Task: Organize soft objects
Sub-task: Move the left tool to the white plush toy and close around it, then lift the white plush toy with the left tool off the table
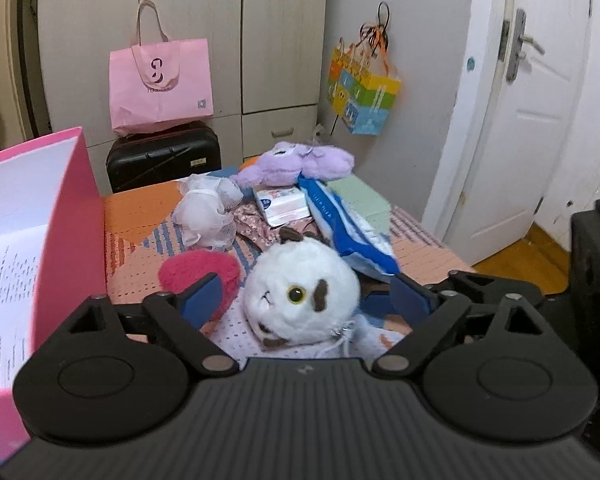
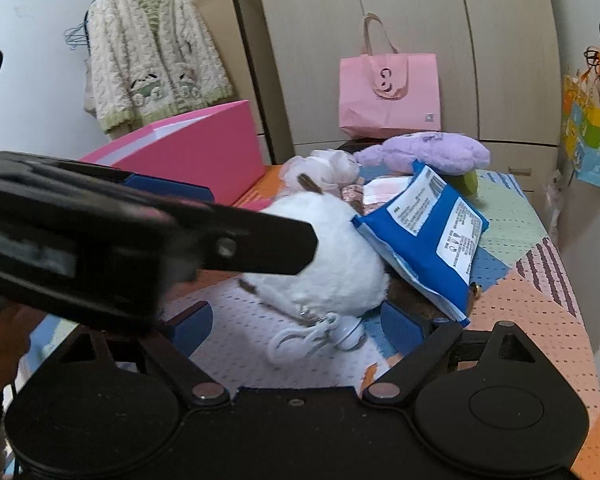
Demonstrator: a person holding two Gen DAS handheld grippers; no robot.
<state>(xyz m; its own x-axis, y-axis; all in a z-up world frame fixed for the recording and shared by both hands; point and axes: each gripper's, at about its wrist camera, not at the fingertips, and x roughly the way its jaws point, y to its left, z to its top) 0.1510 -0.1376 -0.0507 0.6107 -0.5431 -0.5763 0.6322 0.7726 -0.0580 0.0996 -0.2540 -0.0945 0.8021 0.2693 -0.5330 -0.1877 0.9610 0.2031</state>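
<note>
Right between the spread fingers of the left gripper (image 1: 304, 300) sits the white plush cat (image 1: 302, 292); the right gripper (image 2: 300, 320) is spread too, nothing pinched yet. Closing now might snag its keychain loop (image 2: 300, 342). At 1 o'clock the blue packet (image 1: 348, 228) leans on it and could slide; the pink box (image 1: 32, 232) waits at 9.

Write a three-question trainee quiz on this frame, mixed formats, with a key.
1. True or false: the left tongs are shut on the white plush cat.
2. Multiple choice: what leans against the cat's far side? A) purple plush B) blue packet C) white mesh pouf
3. Fill in: the open box to the left of the cat is ___ on the outside.

Key:
1. False. Their jaws stand open on either side of the cat.
2. B.
3. Pink.
</note>
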